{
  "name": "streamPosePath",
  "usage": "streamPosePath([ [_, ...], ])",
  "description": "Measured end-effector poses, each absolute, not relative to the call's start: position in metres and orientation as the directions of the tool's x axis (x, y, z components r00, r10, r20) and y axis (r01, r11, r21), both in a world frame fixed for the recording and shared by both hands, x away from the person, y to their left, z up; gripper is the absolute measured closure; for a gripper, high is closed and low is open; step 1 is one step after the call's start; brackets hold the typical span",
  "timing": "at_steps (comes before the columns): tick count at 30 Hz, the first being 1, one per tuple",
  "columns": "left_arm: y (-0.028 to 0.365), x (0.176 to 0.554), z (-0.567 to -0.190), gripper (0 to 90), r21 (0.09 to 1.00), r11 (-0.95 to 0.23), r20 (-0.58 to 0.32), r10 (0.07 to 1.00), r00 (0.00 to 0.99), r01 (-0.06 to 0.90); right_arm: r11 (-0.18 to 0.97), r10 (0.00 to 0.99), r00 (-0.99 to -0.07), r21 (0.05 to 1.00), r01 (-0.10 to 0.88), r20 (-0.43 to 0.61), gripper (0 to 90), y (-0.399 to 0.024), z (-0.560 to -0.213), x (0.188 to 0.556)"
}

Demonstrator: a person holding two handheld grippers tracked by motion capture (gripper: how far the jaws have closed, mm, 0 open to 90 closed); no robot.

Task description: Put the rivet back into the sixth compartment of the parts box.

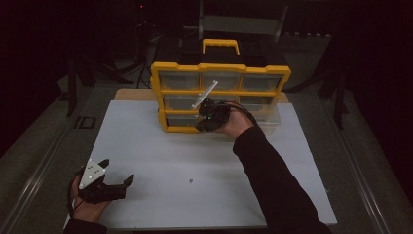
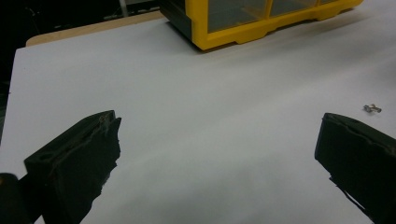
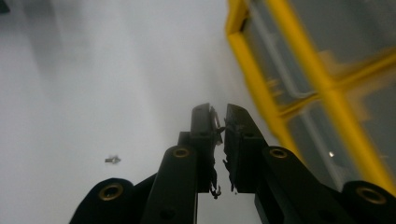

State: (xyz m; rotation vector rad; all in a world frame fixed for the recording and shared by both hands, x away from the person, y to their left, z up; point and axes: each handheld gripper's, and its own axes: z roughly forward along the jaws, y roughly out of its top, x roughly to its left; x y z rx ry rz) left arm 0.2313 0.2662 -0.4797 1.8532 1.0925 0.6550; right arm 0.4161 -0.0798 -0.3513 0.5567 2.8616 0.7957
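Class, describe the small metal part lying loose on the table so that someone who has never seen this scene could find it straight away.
Start at the white table top, in front of the yellow drawer cabinet. Between the cabinet and the near edge, right of the left gripper, lies the small metal part. It is a tiny silvery speck, the one loose item on the white surface.

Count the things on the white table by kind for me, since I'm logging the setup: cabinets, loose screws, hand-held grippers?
Yellow drawer cabinet: 1
Loose screw on the white table: 1
Grippers: 2, the left gripper with jaws wide apart, the right gripper with jaws closed, at the cabinet front
Total: 4
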Motion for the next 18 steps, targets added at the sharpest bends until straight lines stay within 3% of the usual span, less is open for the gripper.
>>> streamPosePath([
  [18,0.266,0.231,-0.480,0.8,0.873,-0.239,0.010,0.879,0.476,0.425,0.713,0.497,-0.864,0.606,0.352,-0.083,81.7,-0.150,-0.297,0.427],
])
